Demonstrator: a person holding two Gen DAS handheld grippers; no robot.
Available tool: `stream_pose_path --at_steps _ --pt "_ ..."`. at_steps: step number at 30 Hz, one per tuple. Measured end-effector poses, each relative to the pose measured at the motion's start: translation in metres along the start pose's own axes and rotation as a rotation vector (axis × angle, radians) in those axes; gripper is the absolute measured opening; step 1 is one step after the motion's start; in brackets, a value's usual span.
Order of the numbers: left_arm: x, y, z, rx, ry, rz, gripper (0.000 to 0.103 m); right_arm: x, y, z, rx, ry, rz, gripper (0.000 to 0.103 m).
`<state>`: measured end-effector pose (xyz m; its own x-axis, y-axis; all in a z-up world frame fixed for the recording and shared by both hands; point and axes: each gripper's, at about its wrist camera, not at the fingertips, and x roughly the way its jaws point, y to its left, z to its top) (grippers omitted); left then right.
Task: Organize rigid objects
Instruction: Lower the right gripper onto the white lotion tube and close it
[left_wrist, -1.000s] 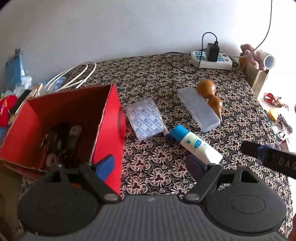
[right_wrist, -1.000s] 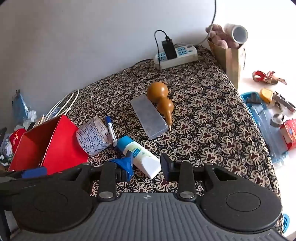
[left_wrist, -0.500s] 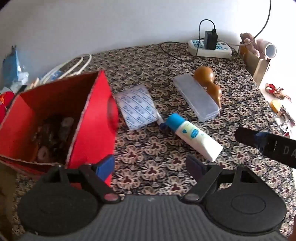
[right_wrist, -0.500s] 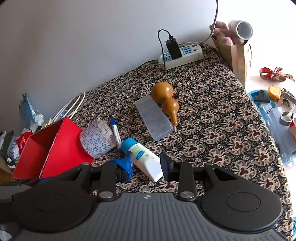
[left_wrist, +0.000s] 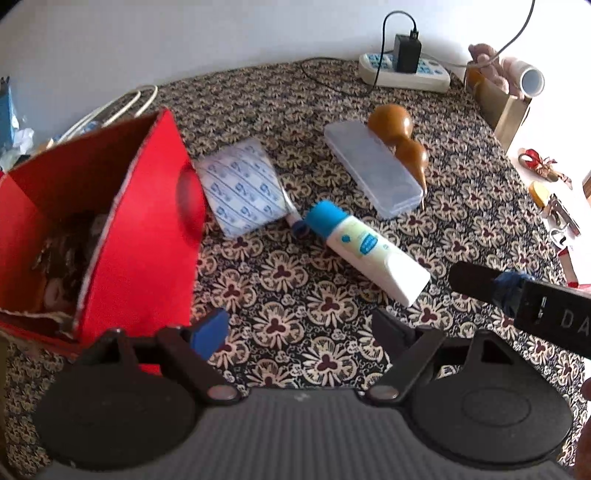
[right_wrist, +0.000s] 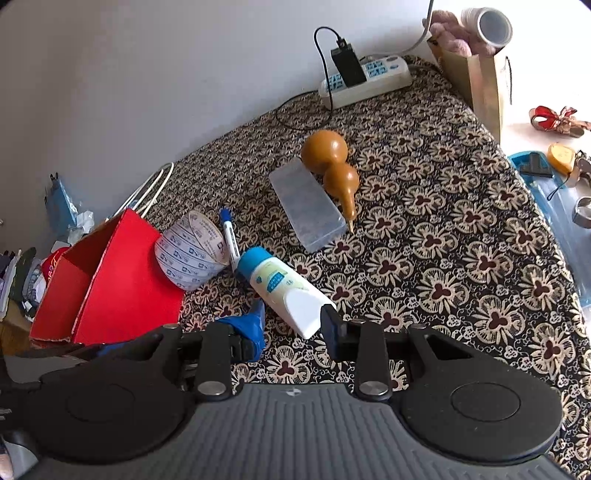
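Over the last second our right claw (right_wrist: 293, 326) has come down and forward toward the white bottle (right_wrist: 284, 291), and the bottle's flat tail end now sits between its two fingers where earlier it lay just ahead of them. The jaws stand partly open and have not changed their gap; the right finger looks to be at the bottle's edge, though from this angle we cannot tell for sure whether it touches. We read this as the approach finished and the squeeze not yet made, so nothing new has been sorted.

The red box (left_wrist: 122, 236) stands at the left of the patterned tabletop (left_wrist: 461, 229), open at the top, with dark items already inside. Our left claw (left_wrist: 295, 326) hovers just beside the box's near corner, jaws wide open and empty; its view has swung so the box now fills more of the left side.

The bottle lies on its side near the middle of the tabletop, blue cap pointing toward the box and the flat crimped end toward us. It is white with a pale green and blue label, smooth, tapering to that flat end.

Behind it lie a clear plastic case (right_wrist: 306, 205) touching a brown gourd (right_wrist: 330, 162), a roll of printed tape (right_wrist: 190, 254), and a pen (right_wrist: 229, 238) by the bottle's cap.
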<state>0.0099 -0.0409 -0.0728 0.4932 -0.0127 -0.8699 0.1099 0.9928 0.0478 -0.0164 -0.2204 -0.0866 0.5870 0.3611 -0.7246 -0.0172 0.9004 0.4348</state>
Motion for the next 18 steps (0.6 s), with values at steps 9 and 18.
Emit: stream_pose_path --at_steps 9,18 --pt "0.02 -0.006 -0.012 0.035 -0.019 -0.013 0.085 0.027 -0.013 -0.004 -0.015 0.043 0.023 0.015" --pt "0.026 0.001 -0.018 0.04 -0.12 -0.14 0.085 0.058 -0.019 0.028 0.002 0.029 0.132 0.014"
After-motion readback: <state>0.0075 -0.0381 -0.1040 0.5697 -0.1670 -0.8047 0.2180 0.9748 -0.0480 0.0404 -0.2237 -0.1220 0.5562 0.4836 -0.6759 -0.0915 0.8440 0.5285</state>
